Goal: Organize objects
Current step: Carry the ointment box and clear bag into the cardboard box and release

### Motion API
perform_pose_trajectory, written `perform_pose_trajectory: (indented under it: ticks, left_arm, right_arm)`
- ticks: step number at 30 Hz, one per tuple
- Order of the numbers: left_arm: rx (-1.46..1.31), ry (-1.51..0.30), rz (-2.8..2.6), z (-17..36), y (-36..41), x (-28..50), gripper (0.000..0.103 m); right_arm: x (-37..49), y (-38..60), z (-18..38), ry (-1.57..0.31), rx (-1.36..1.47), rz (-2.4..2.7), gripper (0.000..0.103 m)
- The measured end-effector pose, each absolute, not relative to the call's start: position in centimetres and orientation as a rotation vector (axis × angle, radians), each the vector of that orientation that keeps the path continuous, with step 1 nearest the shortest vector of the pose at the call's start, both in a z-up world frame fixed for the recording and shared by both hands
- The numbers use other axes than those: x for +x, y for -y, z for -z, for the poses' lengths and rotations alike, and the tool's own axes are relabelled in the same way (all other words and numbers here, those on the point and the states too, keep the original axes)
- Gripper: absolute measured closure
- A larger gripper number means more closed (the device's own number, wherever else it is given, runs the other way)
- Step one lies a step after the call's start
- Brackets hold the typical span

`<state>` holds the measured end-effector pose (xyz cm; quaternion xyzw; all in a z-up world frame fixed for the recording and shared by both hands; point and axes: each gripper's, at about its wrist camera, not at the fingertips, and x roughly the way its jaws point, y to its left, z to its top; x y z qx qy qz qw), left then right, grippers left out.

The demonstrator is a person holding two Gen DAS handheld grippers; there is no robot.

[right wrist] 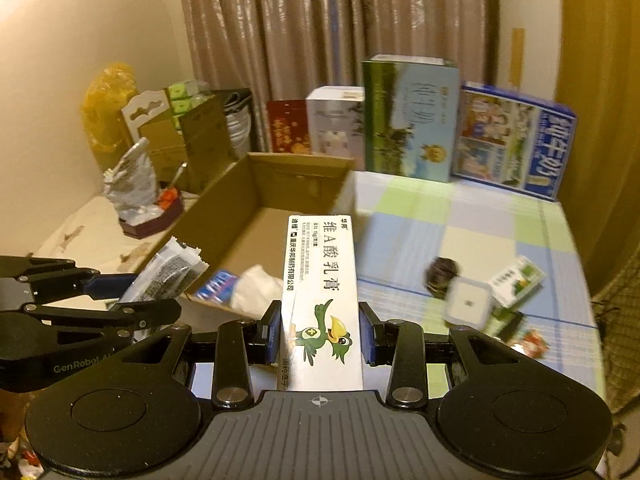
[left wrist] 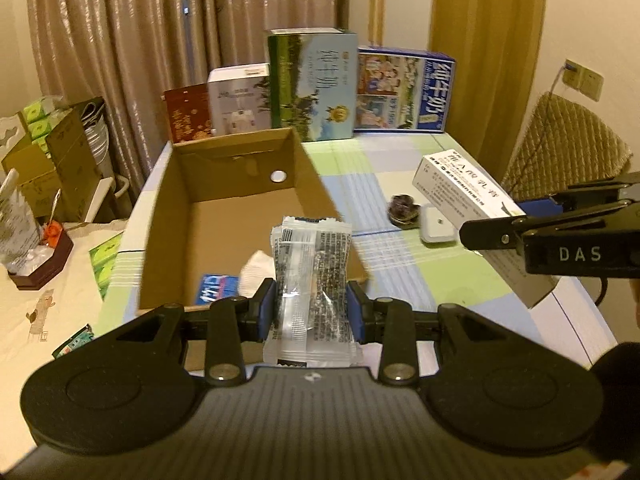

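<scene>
While both hover by open carton (left wrist: 240, 216) on checked surface (left wrist: 400, 280): right tool (right wrist: 320, 336) clamped on white tube box (right wrist: 320, 300), green bird print; left tool (left wrist: 312, 308) clamped on clear sachet (left wrist: 312, 280), black print, upright over carton's near edge.

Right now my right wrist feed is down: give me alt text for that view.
The right gripper is shut on a white ointment box, held above the near edge of an open cardboard box on a checked tablecloth. At left, the left gripper holds a clear packet.
</scene>
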<state>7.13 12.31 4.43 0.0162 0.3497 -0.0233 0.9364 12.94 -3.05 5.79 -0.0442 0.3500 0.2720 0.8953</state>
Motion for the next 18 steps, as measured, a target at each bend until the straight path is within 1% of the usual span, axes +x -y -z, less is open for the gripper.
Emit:
perform_pose_trajectory:
  ticks: [10, 18]
  left_arm:
    - [0.041, -0.726, -0.012, -4.7, -18.5, 11.1, 0.071]
    - [0.057, -0.755, -0.009, -2.8, -20.8, 15.4, 0.071]
  right_arm:
    - [18.4, -2.1, -4.5, -0.761, -0.026, -0.627, 0.068]
    - [22.3, -4.0, -2.6, -0.792, 0.009, -0.641, 0.068]
